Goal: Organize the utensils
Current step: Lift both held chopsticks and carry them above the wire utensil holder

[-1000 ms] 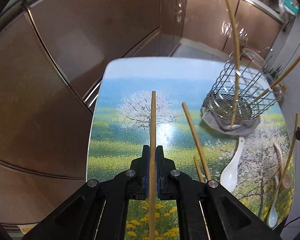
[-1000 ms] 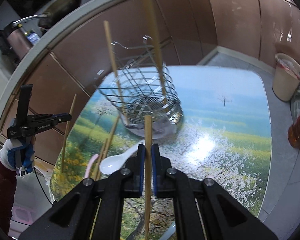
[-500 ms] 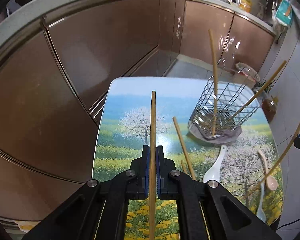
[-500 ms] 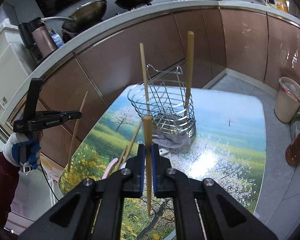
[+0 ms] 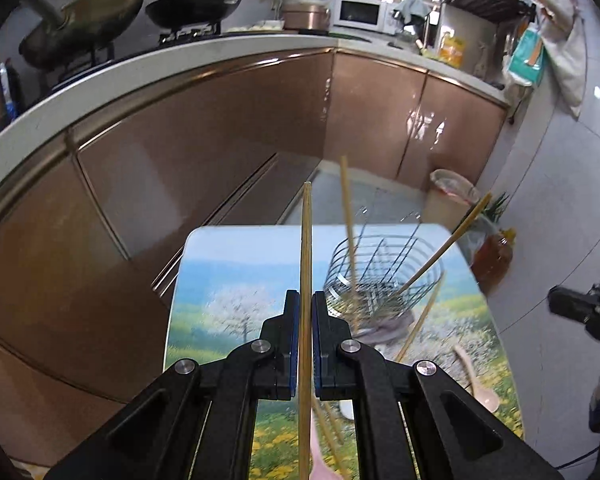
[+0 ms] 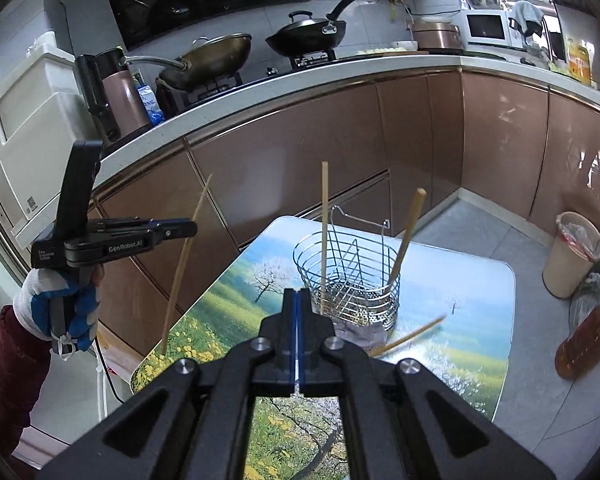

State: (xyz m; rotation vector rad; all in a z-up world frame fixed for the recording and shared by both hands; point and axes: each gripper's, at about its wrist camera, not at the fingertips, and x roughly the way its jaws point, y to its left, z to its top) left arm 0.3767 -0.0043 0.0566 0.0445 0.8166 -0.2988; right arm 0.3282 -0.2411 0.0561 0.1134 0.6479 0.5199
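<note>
Above the wire basket (image 6: pixel 346 276), two upright chopsticks (image 6: pixel 324 236) crowd its mouth; the table (image 6: pixel 472 320) right of it lies open.

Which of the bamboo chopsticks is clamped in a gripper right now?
The thin bamboo chopstick pinched in the black left gripper, held in the air; two others stand loose in the round wire basket.

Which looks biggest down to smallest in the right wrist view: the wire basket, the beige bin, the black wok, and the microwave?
1. wire basket
2. beige bin
3. black wok
4. microwave
The basket is nearest the camera, which adds to its lead. The wok and microwave sit far back, so their true sizes are unsure.
</note>
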